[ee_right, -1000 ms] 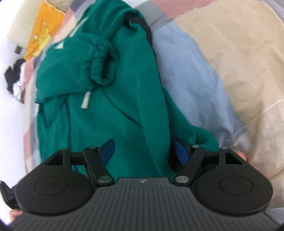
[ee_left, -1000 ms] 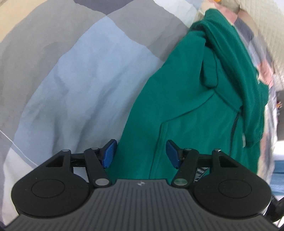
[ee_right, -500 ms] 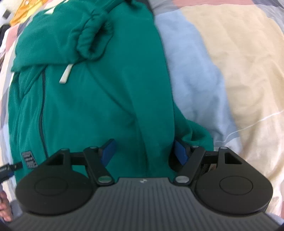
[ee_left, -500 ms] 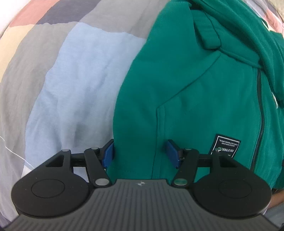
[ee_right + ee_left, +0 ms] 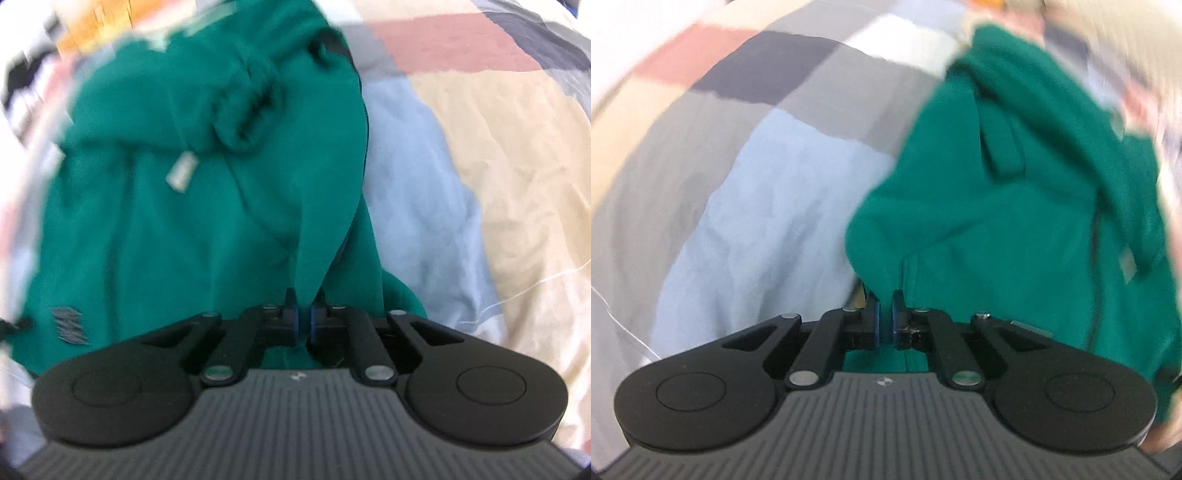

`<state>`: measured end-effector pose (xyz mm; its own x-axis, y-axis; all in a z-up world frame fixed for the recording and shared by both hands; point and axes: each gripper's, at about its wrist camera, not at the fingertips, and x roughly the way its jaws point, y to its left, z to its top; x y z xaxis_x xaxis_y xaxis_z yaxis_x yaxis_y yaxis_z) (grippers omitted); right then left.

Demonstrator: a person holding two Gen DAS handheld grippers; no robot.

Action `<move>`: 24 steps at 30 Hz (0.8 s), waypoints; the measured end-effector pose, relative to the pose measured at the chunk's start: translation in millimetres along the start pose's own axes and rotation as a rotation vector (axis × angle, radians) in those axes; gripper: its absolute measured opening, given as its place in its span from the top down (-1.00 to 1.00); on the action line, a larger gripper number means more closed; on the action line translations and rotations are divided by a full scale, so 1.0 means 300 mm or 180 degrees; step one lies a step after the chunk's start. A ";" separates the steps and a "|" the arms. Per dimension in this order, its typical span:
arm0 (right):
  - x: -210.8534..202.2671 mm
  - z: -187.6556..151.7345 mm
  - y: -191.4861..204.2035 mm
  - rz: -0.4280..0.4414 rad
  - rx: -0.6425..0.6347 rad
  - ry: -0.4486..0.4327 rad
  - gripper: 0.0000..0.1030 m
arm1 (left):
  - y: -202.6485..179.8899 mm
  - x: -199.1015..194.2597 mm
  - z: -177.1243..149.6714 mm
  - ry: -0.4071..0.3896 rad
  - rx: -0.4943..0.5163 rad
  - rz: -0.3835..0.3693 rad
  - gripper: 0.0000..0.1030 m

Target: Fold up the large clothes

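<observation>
A green zip-up hoodie lies on a patchwork bedspread. In the left wrist view my left gripper is shut on the hoodie's near left edge, and the cloth rises in a pinched ridge from its blue pads. The right wrist view shows the hoodie with a bunched cuff and a white drawstring tip. There my right gripper is shut on a fold at the near right edge. Both views are blurred by motion.
The bedspread has light blue, grey, beige and pink patches on both sides of the hoodie. An orange item lies far off at the upper left of the right wrist view.
Both grippers went from open around the hoodie's near edge to shut on it. The pinched cloth has lifted off the bed and both views have swung.
</observation>
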<state>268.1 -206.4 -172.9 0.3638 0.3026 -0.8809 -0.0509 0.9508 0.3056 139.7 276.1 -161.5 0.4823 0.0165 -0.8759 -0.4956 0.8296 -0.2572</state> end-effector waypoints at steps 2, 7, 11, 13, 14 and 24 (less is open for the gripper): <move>-0.047 0.007 -0.034 0.0243 0.0174 -0.0111 0.85 | 0.056 -0.045 0.014 -0.0069 -0.0250 -0.0264 0.88; -0.138 0.021 -0.113 0.0780 0.0637 -0.0259 0.87 | 0.149 -0.162 0.031 -0.0206 -0.0740 -0.0798 0.88; -0.246 0.053 -0.157 0.1203 0.0849 -0.0452 0.87 | 0.151 -0.276 0.039 -0.0402 -0.0869 -0.1121 0.89; -0.303 0.076 -0.193 0.1452 0.1029 -0.0547 0.87 | 0.139 -0.325 0.051 -0.0495 -0.0900 -0.1206 0.89; -0.333 0.083 -0.207 0.1531 0.1057 -0.0602 0.87 | 0.139 -0.343 0.057 -0.0538 -0.0929 -0.1279 0.89; -0.594 0.080 -0.229 0.1980 0.0952 -0.0983 0.87 | 0.196 -0.662 0.025 -0.0933 -0.0969 -0.1672 0.90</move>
<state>229.1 -327.1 -28.2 0.5968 0.7033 -0.3861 -0.0935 0.5389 0.8372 20.2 325.7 0.6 0.8696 -0.1598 -0.4671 -0.3025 0.5753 -0.7599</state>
